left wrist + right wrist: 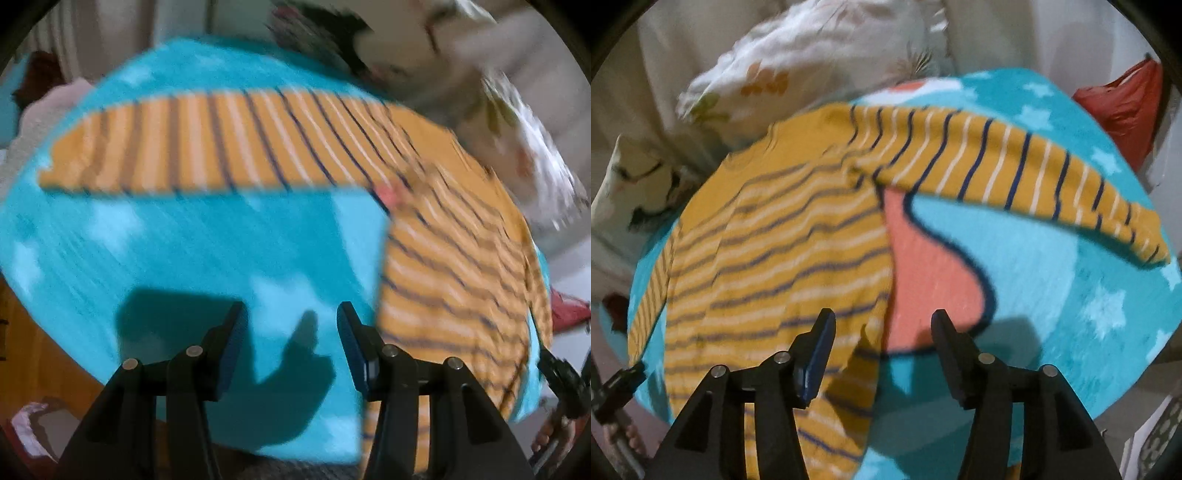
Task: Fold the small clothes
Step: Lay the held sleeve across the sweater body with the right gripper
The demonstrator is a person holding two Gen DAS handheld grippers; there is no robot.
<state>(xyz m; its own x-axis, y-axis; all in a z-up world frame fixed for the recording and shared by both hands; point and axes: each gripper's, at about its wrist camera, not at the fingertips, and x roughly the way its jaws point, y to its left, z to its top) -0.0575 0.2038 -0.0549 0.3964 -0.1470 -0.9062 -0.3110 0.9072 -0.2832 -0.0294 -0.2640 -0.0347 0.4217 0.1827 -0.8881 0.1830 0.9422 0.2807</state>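
Item one, the striped shirt (775, 266): we find it lying flat on the blanket (1052, 295), mustard yellow with dark blue and white stripes. Its body runs down the left half of the right wrist view, and one long sleeve (1015, 173) stretches out sideways across the blanket toward the right. In the left wrist view we see the same shirt (454, 273) on the right side, with a sleeve (207, 147) reaching out to the left; this view is heavily blurred.

Item two, the blanket: turquoise with pale stars and a coral patch edged in dark blue.

Item three, the left gripper (291, 325): we see its fingers spread wide with nothing between them, above bare blanket just beside the shirt's edge. Its shadow falls on the blanket.

Item four, the right gripper (882, 332): fingers likewise spread wide and empty, above the shirt's lower edge where it meets the coral patch. We cannot tell whether the tips touch the cloth.

Item five, surroundings: a flowered pillow (820, 55) beyond the blanket and a red bag (1126, 107) at the far right.
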